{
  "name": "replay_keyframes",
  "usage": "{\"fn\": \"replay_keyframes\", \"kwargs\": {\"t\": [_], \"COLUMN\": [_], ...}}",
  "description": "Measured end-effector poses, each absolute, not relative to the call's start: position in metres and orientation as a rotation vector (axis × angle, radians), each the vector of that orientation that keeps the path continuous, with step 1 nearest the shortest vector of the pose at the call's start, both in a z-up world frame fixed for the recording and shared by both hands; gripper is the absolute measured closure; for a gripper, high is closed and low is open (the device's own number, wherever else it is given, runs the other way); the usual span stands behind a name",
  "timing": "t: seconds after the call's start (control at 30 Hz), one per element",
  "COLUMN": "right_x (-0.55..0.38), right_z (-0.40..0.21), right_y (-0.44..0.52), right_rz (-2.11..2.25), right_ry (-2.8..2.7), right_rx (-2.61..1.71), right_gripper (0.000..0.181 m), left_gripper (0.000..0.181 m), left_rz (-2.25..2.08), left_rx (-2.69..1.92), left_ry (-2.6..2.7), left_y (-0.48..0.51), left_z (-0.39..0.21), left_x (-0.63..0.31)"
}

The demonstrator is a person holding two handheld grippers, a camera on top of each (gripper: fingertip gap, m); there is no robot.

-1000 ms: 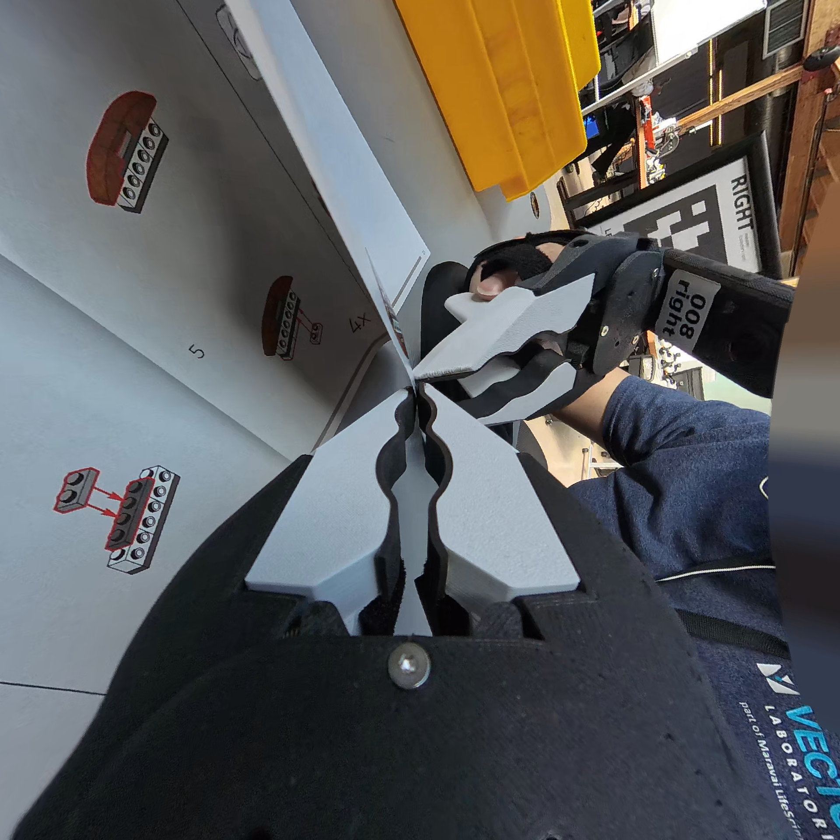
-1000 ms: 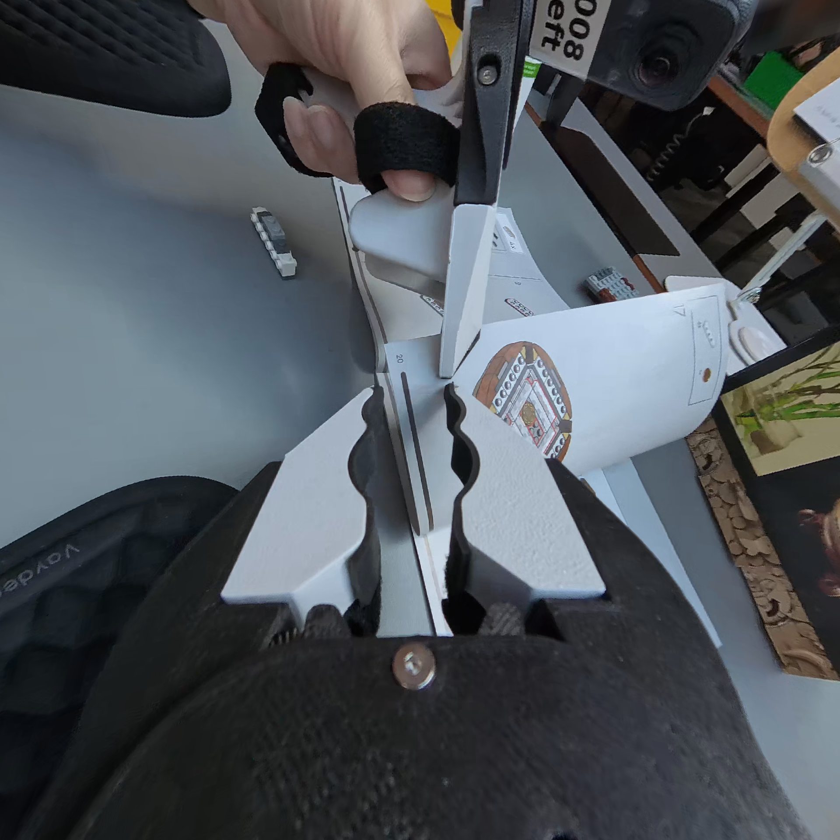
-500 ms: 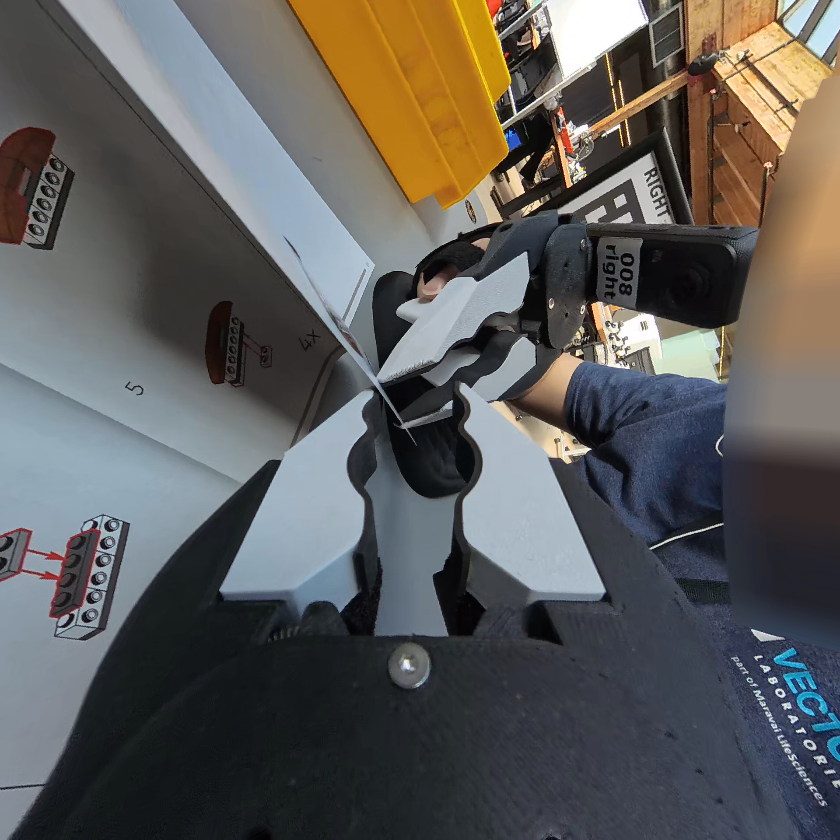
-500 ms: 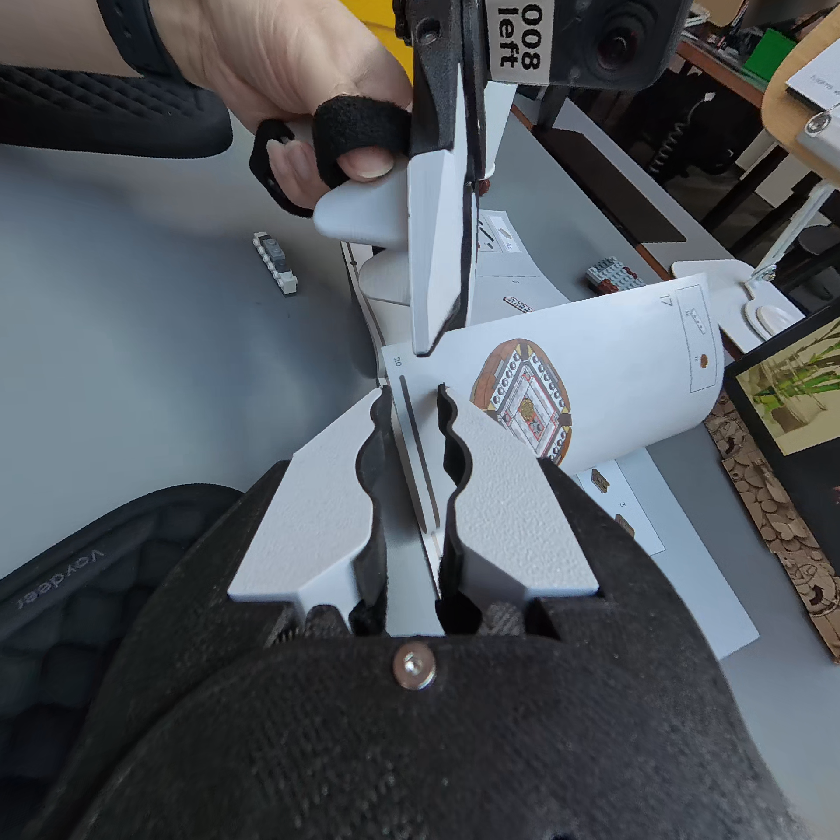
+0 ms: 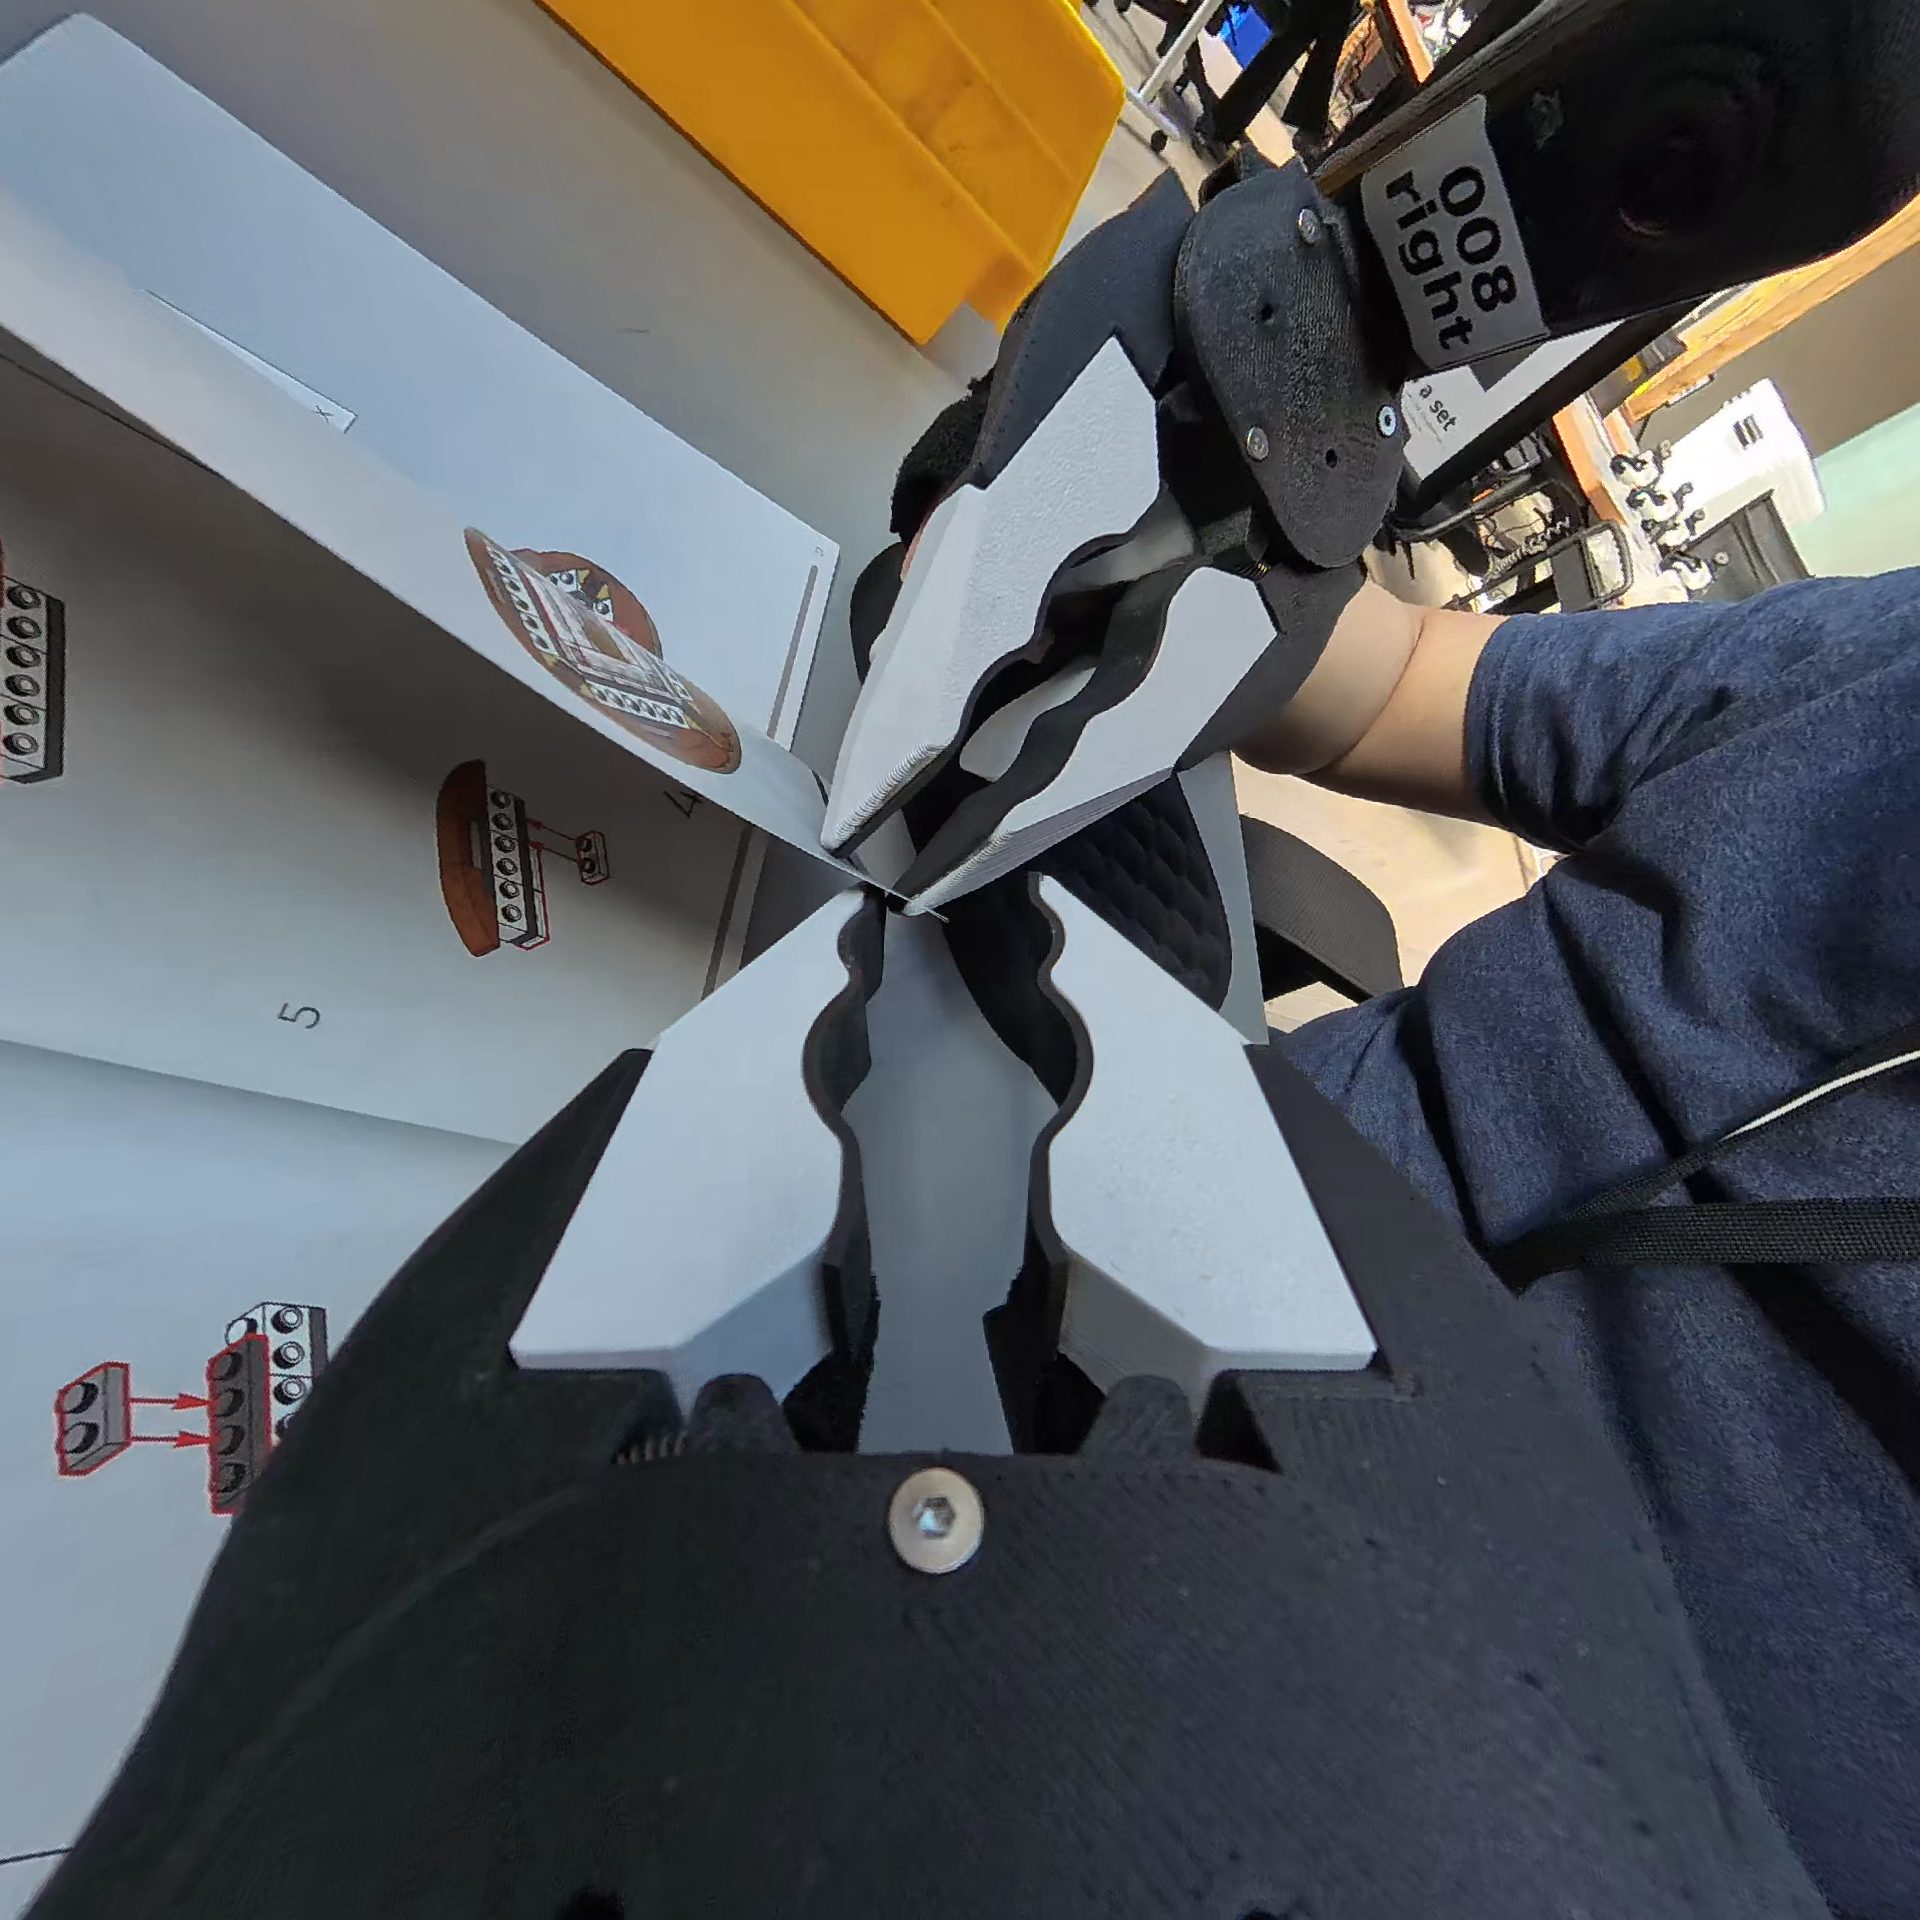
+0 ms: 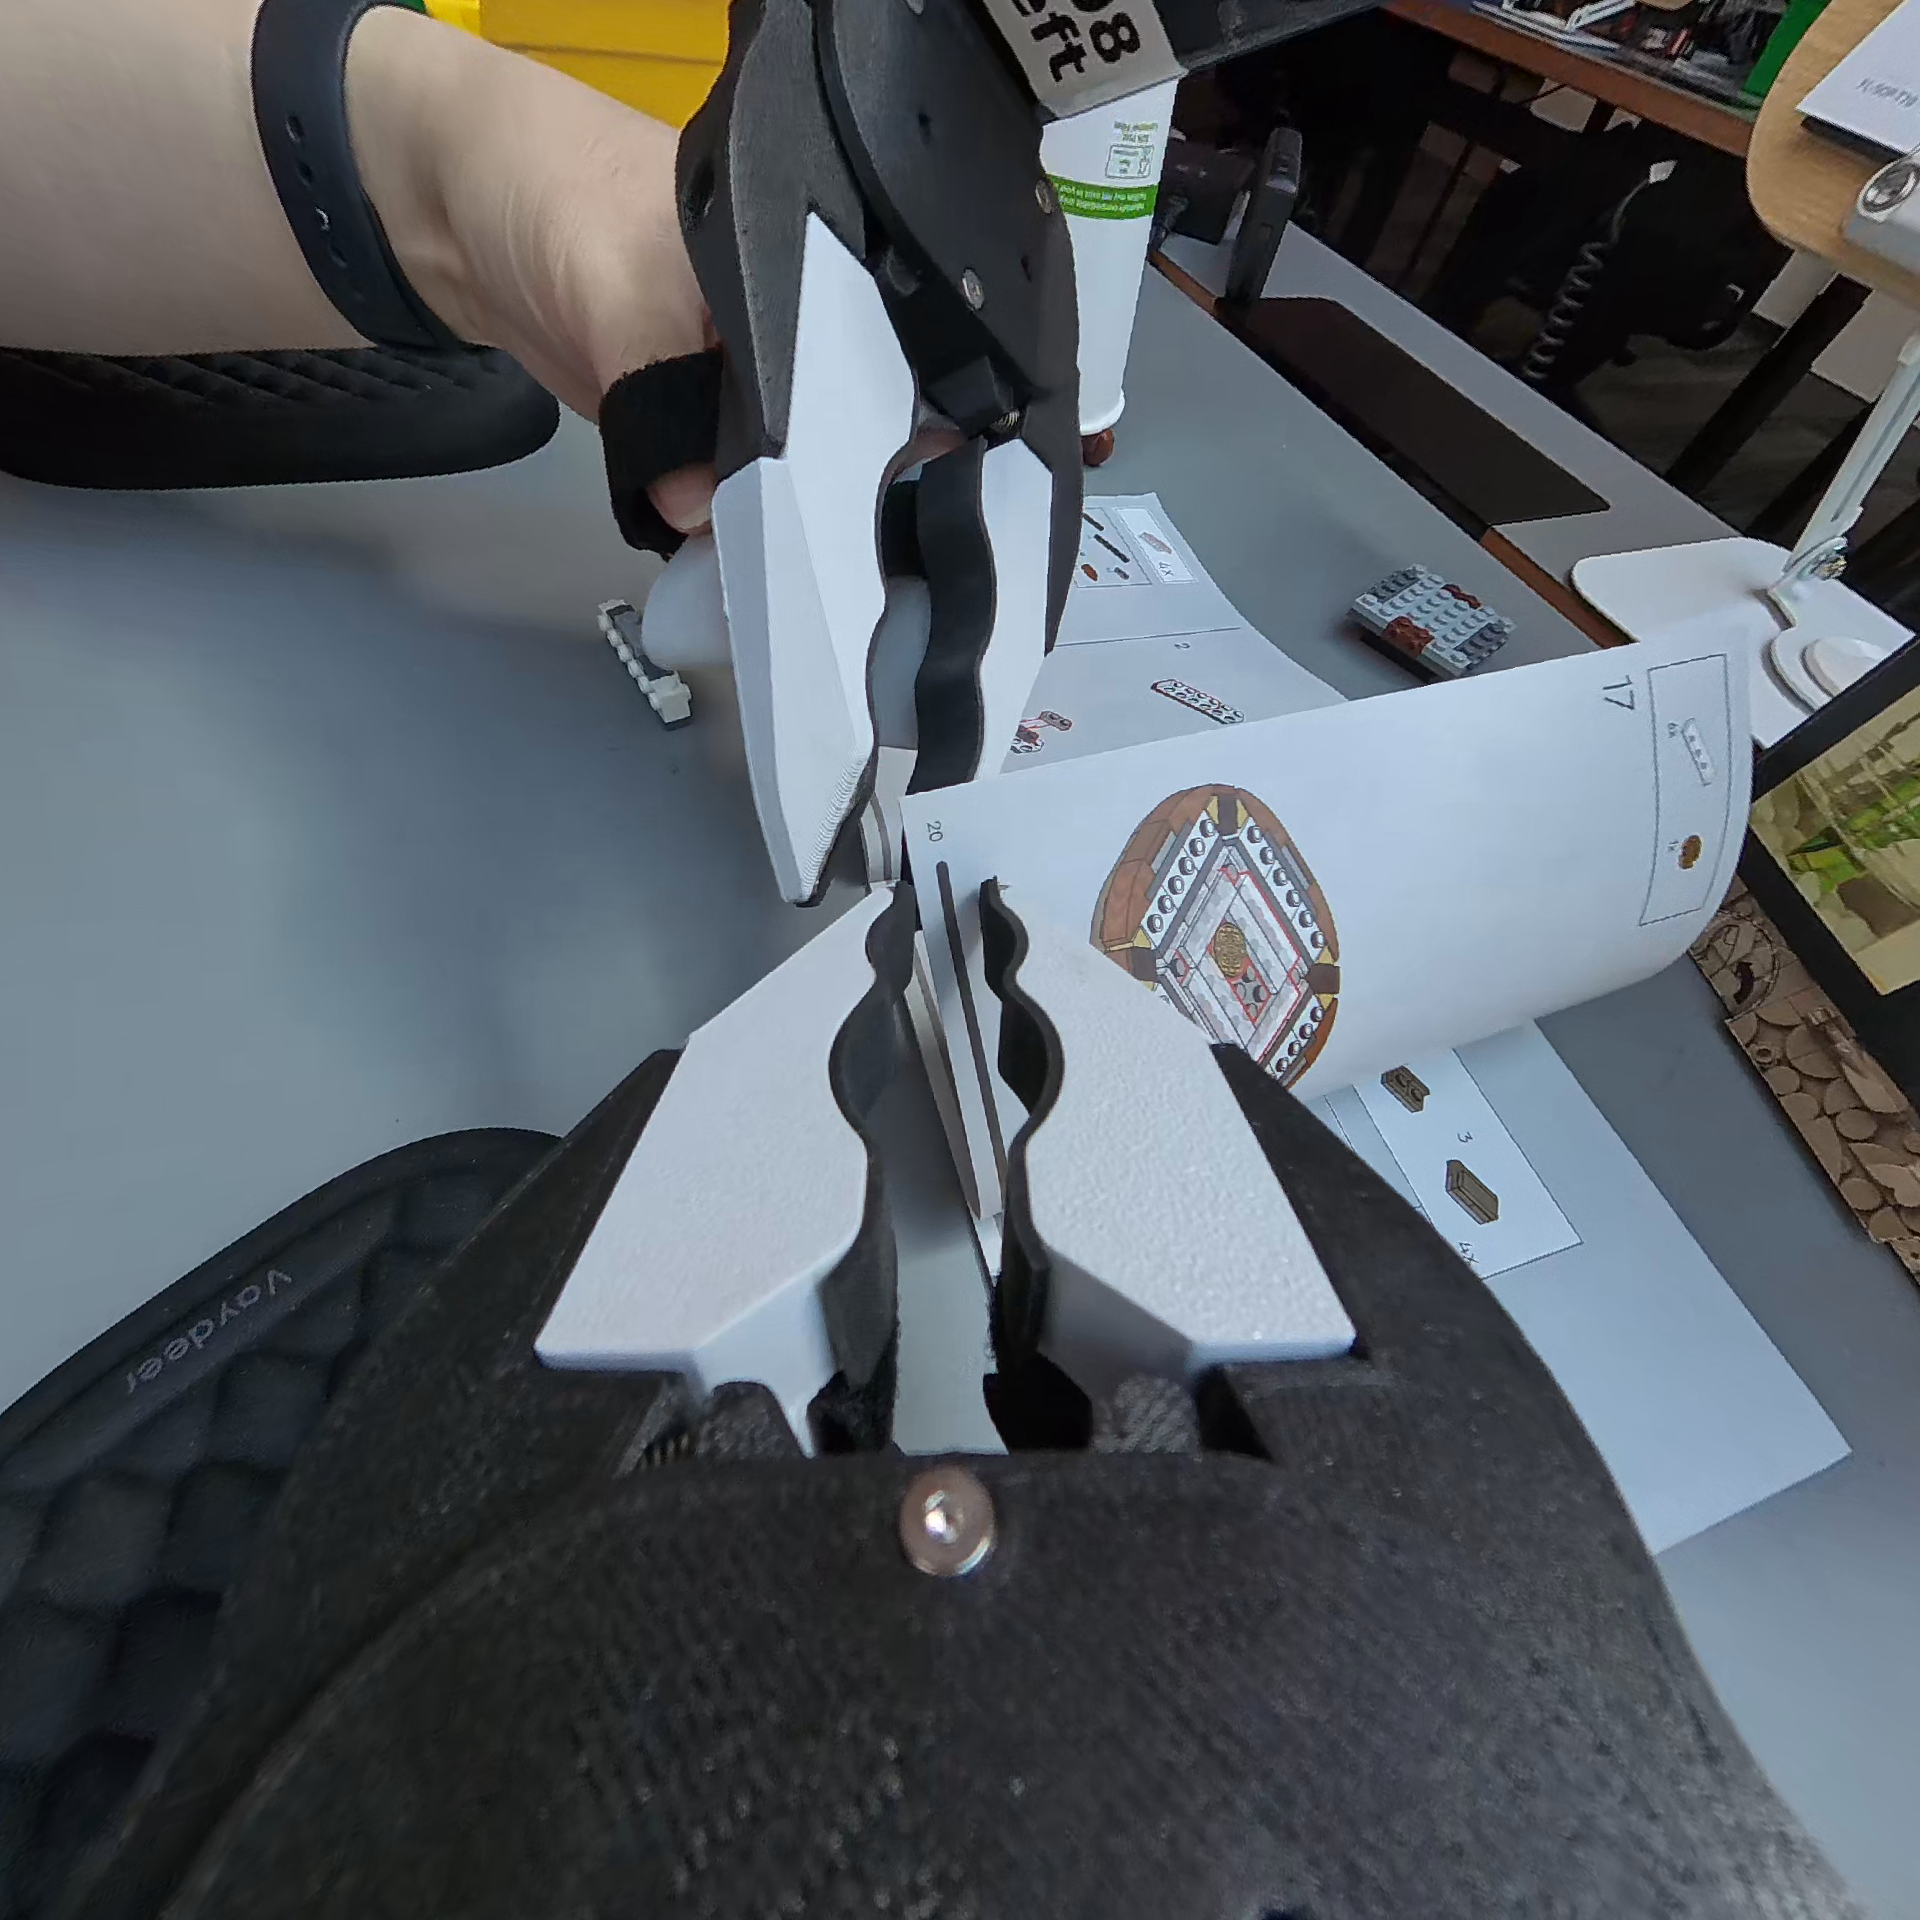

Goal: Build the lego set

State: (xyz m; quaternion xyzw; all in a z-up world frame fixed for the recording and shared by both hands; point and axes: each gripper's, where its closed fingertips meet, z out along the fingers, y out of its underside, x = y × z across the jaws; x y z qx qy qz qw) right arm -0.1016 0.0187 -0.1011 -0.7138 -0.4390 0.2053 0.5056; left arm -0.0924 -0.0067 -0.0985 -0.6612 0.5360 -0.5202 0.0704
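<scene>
The instruction booklet (image 5: 260, 935) lies open on the grey table. One page (image 6: 1455, 831) is lifted and curled over; it also shows in the left wrist view (image 5: 499, 520). My right gripper (image 6: 948, 894) has that page's corner between its fingers, with a narrow gap still showing at the tips; it also shows in the left wrist view (image 5: 883, 873). My left gripper (image 5: 951, 899) is open and empty, tip to tip with the right one; it also shows in the right wrist view (image 6: 883, 831). A small white and grey brick stack (image 6: 639, 665) and a grey plate assembly (image 6: 1434, 623) lie on the table.
Yellow bins (image 5: 862, 135) stand at the far side. A white cup (image 6: 1101, 260), a white lamp base (image 6: 1683, 592) and a framed picture (image 6: 1849, 831) are at the right. A black chair back (image 6: 260, 416) and a black cushion (image 6: 156, 1403) are on the left. Less than 4 cm separates the two grippers' tips. The grey plate assembly (image 6: 1434, 623) is about 25 centimetres from both grippers' fingertips.
My left gripper opened, let go of the page and drew back. My right gripper's fingers narrowed around the page corner, and the page now curls over to the right.
</scene>
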Motion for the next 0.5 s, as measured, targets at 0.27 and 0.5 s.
{"fn": "replay_keyframes", "kwargs": {"t": [0.27,0.5], "right_x": [-0.1031,-0.1004], "right_z": [-0.1016,-0.0988], "right_y": [0.0158,0.0162], "right_rz": [0.519,0.59], "right_ry": [-1.074,-1.038], "right_rx": [-1.724,-1.737], "right_gripper": [0.173,0.174], "left_gripper": [0.16,0.166], "left_rz": [-1.543,-1.554], "left_rx": [-1.988,-1.996], "left_ry": [1.64,1.622], "left_y": [-0.0071,-0.0041], "left_z": [-0.1001,-0.099], "left_x": [-0.0929,-0.0896]}}
